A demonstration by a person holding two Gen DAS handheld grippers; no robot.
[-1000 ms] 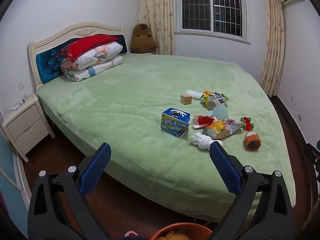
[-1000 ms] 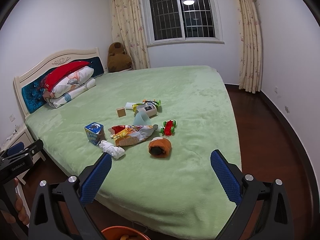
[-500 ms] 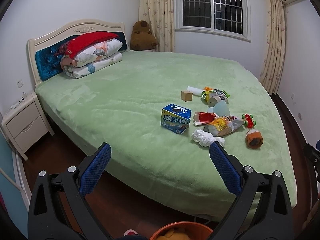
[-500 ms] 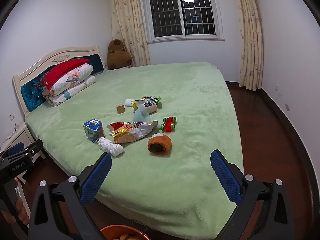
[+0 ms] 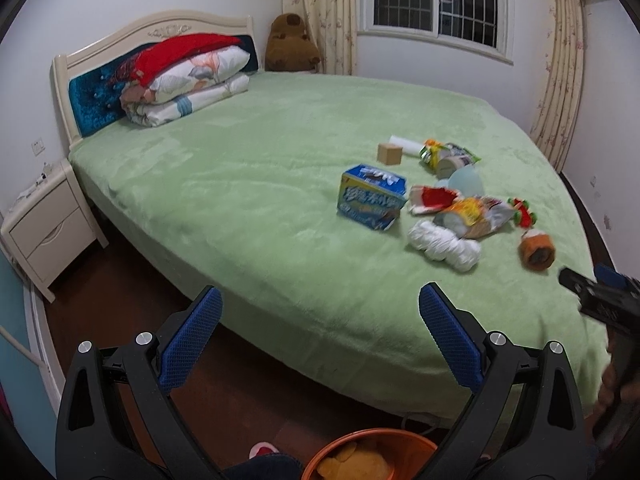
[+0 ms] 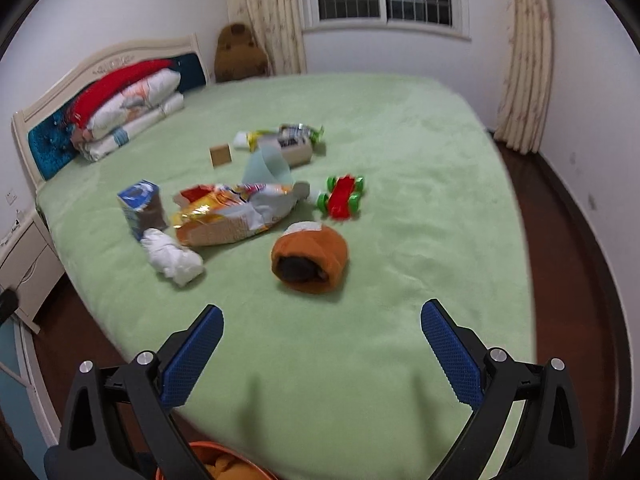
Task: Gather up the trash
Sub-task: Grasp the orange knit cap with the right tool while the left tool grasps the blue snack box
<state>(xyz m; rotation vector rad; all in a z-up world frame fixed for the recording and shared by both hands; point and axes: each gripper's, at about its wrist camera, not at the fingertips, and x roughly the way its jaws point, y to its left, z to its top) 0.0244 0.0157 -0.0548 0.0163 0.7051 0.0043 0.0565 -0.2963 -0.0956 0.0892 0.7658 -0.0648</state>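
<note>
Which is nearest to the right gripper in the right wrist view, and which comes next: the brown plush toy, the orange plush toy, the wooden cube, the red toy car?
From the right gripper, with jaws open:
1. Orange plush toy, just ahead on the bed.
2. Red toy car, behind it, slightly right.
3. Wooden cube, farther back, left.
4. Brown plush toy, beyond the bed, in the corner by the curtain.

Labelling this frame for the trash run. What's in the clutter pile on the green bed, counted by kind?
Trash wrappers/bags: 3: red-white wrapper, yellow-orange snack bag, green-yellow packet
Boxes: 2: blue-white carton, small tan cube
Paper/tissue: 2: crumpled white tissue wad, white paper roll
Toys: 2: red-green toy car, orange plush
Pale blue cup: 1
Total: 10
</note>
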